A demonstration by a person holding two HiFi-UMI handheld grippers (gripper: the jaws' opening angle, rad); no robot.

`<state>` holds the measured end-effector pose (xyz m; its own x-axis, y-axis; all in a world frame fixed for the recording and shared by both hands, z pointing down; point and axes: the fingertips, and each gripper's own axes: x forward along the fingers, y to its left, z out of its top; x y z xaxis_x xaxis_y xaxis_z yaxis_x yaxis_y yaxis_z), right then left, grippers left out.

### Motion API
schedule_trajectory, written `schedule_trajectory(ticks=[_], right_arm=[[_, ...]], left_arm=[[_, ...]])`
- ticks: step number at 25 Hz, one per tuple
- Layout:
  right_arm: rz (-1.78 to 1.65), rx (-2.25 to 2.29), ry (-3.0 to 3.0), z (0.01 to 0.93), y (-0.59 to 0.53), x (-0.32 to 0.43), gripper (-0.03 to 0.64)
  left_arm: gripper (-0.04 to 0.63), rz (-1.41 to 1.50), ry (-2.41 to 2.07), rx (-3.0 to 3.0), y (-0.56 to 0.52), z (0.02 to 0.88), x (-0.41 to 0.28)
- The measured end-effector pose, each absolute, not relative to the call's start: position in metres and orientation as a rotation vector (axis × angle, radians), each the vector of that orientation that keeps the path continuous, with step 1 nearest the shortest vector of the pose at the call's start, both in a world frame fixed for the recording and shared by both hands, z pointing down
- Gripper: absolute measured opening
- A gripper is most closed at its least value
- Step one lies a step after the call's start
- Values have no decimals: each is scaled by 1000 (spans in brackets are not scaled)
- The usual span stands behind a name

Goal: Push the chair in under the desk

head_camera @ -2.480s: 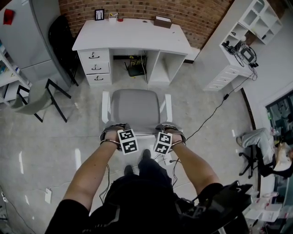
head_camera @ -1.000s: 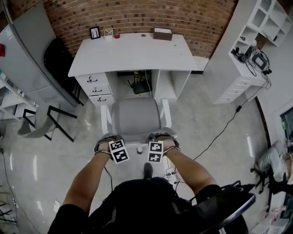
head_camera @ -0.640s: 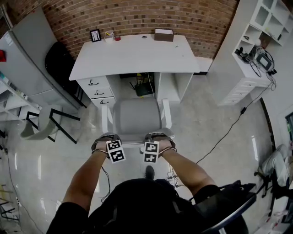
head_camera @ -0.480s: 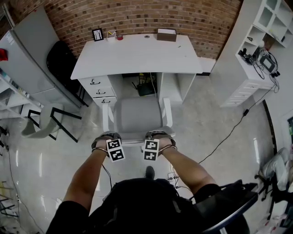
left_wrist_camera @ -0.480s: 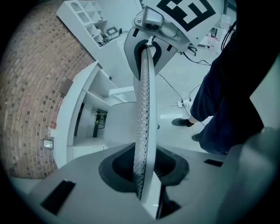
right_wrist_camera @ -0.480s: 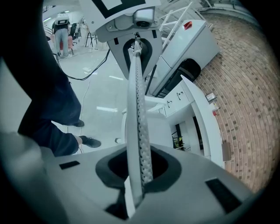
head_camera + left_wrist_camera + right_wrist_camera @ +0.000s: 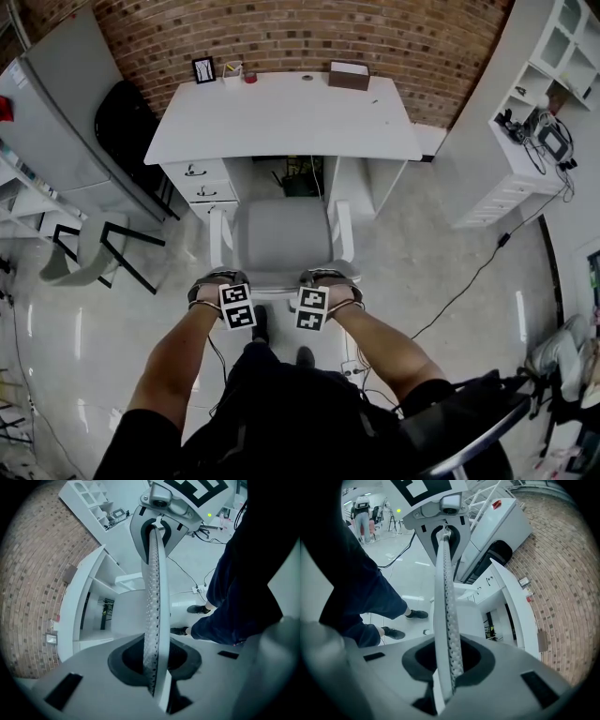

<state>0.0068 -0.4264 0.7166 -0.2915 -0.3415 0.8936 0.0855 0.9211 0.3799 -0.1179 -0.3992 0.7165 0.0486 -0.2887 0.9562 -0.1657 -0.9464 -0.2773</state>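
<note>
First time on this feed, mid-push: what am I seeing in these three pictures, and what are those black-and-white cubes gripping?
There is no robot arm here: a person holds a two-fingered gripper in each hand. The marker cubes are part of those grippers. The wide picture comes from a camera on the person's head, looking down at the chair and the white desk. The other two come from cameras riding on the grippers, each looking along its own fingers. The left gripper and the right gripper both clamp the top edge of the chair's back. The left one's fingers have just been closing on it. At the back of the desk stand a small frame, a cup and a brown box.
</note>
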Motion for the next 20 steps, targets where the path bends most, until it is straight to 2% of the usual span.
schedule_trajectory(ticks=[6, 20], right_arm=[[-405, 198, -1814, 719, -454, -3, 58], [-396, 216, -1801, 717, -521, -25, 55]], left_arm=[[41, -1905, 458, -2166, -430, 716, -125], [40, -1833, 439, -2229, -499, 714, -146]])
